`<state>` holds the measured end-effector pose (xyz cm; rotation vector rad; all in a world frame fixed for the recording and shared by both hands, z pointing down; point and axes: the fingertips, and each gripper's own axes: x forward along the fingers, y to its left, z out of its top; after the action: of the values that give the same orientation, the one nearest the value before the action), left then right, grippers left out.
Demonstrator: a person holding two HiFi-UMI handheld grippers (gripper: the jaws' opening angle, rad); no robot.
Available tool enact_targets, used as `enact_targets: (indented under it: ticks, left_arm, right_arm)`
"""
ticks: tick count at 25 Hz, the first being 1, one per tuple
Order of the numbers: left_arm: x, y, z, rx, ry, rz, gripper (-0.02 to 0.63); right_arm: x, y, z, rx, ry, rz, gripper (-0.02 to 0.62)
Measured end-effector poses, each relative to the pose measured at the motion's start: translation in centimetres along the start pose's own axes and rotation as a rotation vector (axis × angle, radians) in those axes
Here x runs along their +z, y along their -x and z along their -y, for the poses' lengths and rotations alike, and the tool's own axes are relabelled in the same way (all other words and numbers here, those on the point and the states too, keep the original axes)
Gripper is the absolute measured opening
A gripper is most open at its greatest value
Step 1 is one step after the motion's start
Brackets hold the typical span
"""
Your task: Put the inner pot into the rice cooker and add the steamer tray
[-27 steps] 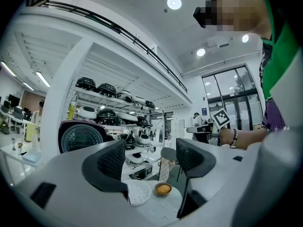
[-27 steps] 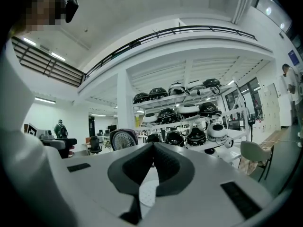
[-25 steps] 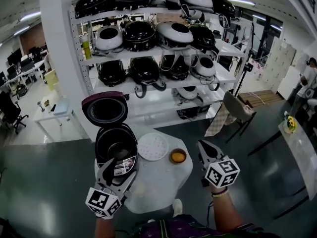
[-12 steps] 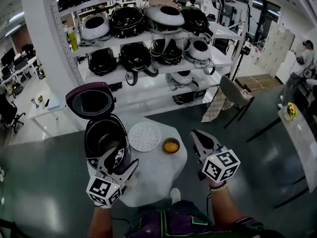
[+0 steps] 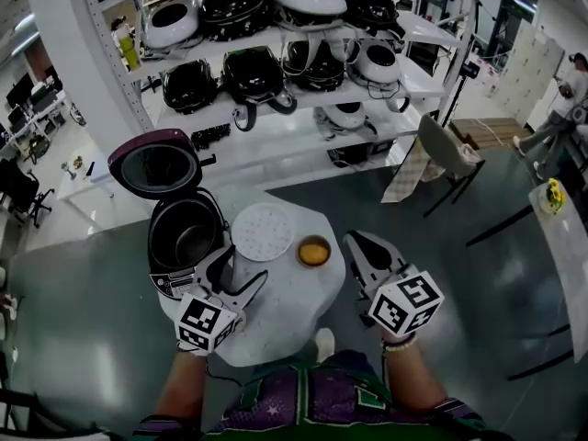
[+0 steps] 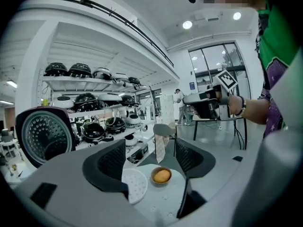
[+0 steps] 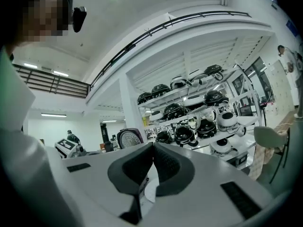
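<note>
Closest in, the person holds both tools over the near edge of the white tabletop. The left claw is released: its dark pads stand wide apart with nothing between them, and it hangs just in front of the rice cooker. The right claw is clenched, pads pressed flat together on nothing, off the tabletop's right edge and pointing towards the shelves.

A little farther along the tabletop, the steamer tray, a white perforated disc, lies flat with nothing gripping it. It sits between the cooker and a small bowl with something orange in it. The rice cooker stands at the left edge, its maroon lid swung up and back. The hollow is dark and rounded; I cannot tell for sure whether that is the inner pot.

Beyond stands a white shelf rack loaded with black and white cookers, with a grey chair off to the right.
</note>
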<state>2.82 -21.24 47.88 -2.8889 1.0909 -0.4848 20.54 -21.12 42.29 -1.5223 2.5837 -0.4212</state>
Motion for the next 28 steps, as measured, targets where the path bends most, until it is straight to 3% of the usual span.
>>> enact_targets:
  ticks: [5, 21, 28]
  left_arm:
    - [-2.1, -2.8, 0.4, 0.005, -0.04, -0.07, 0.337]
    - [-10.7, -10.2, -2.0, 0.088, -0.041, -0.224, 0.337]
    - [-13.8, -12.8, -2.9, 0.081, -0.026, -0.284, 0.337]
  right_arm:
    - [-1.4, -0.9, 0.7, 0.032, 0.016, -0.044, 0.006]
    - [-4.6, -6.1, 3.7, 0.16, 0.019, -0.155, 0.006]
    - [-5.1, -7.7, 5.2, 0.171, 0.025, -0.201, 0.006]
